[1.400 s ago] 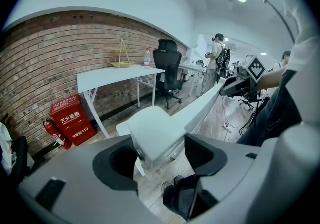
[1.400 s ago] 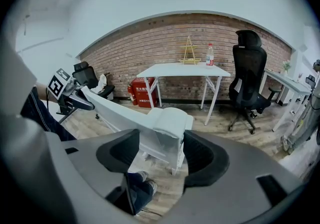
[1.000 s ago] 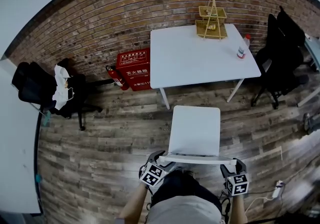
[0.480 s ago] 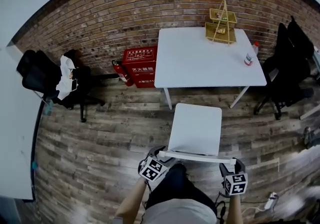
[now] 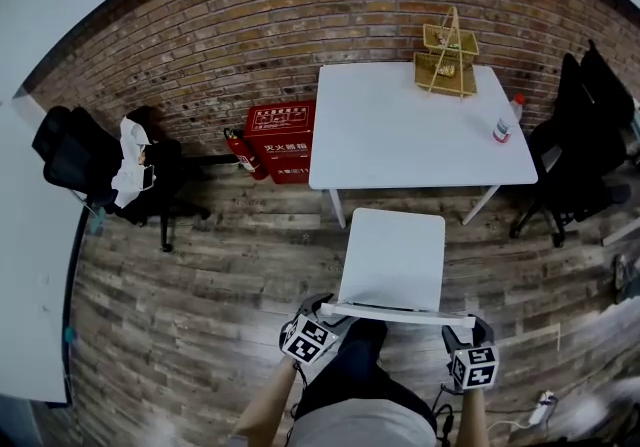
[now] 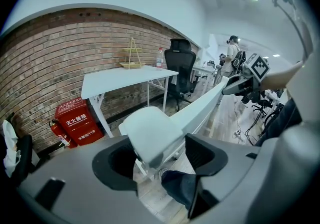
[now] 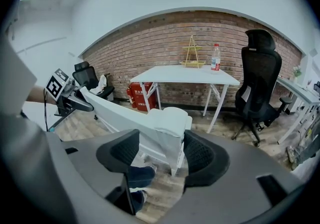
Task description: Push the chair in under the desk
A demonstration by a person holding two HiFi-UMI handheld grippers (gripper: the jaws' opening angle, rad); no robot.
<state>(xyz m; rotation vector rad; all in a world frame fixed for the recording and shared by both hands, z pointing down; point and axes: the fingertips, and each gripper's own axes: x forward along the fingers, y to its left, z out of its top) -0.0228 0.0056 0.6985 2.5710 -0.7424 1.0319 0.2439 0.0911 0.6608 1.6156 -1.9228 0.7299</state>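
A white chair (image 5: 392, 257) stands on the wood floor, facing a white desk (image 5: 400, 135); its seat front is close to the desk's front edge. My left gripper (image 5: 318, 320) is shut on the left end of the chair's backrest (image 5: 395, 314). My right gripper (image 5: 468, 335) is shut on the right end. In the left gripper view the backrest end (image 6: 147, 130) sits between the jaws of that gripper (image 6: 160, 155). In the right gripper view the other end (image 7: 167, 123) fills the gap of the right gripper (image 7: 161, 150), with the desk (image 7: 185, 72) ahead.
On the desk stand a wire basket rack (image 5: 447, 60) and a bottle (image 5: 506, 120). A red extinguisher box (image 5: 280, 140) sits by the brick wall left of the desk. Black office chairs stand at the left (image 5: 95, 170) and right (image 5: 585, 135). A cable and plug (image 5: 545, 403) lie at bottom right.
The chair, with both grippers still on its backrest, has moved forward; the gap between its seat and the desk's front edge has shrunk.
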